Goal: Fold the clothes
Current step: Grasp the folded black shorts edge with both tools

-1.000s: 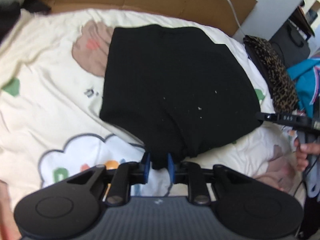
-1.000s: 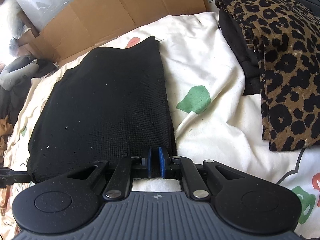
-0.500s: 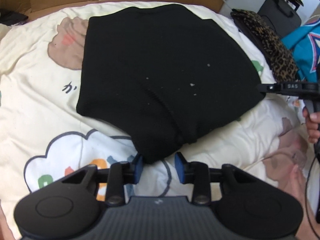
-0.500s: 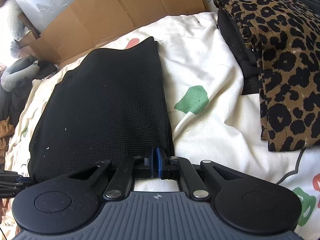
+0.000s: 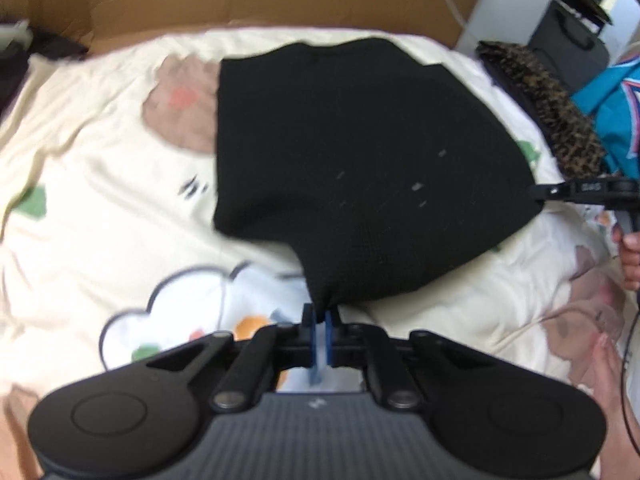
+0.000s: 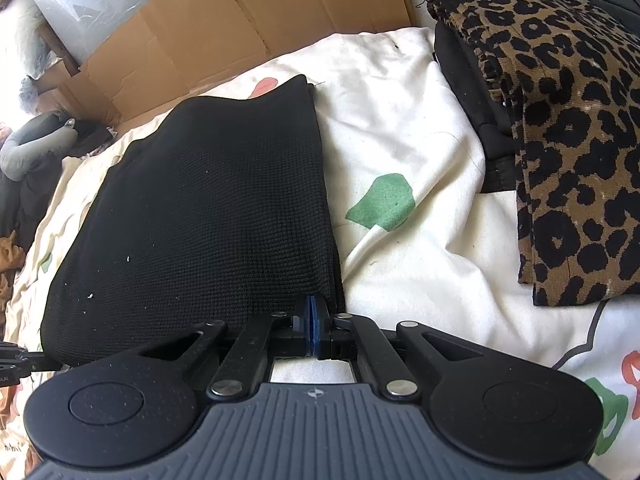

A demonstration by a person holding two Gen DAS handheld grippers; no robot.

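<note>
A folded black knit garment [image 5: 360,160] lies on a cream cartoon-print bedspread [image 5: 100,200]. My left gripper [image 5: 320,320] is at the garment's near corner. Its jaws are closing, and the blue pads pinch the tip of the cloth. My right gripper [image 6: 313,316] is at the garment's [image 6: 208,208] near right corner. Its jaws are also closing, with the pads nearly touching and the hem caught between them. In the left wrist view the right gripper's tip [image 5: 538,191] meets the garment's right edge.
A leopard-print cloth [image 6: 560,120] on a dark pile sits right of the garment. A teal garment [image 5: 616,120] lies beyond it. Flat cardboard [image 6: 240,32] lines the far side of the bed. A person's hand [image 5: 632,248] is at the right edge.
Half a second ago the left jaws stood wider, with the corner just ahead of them. Now they have closed on that corner. The right pads drew closer together on the hem without shifting.
</note>
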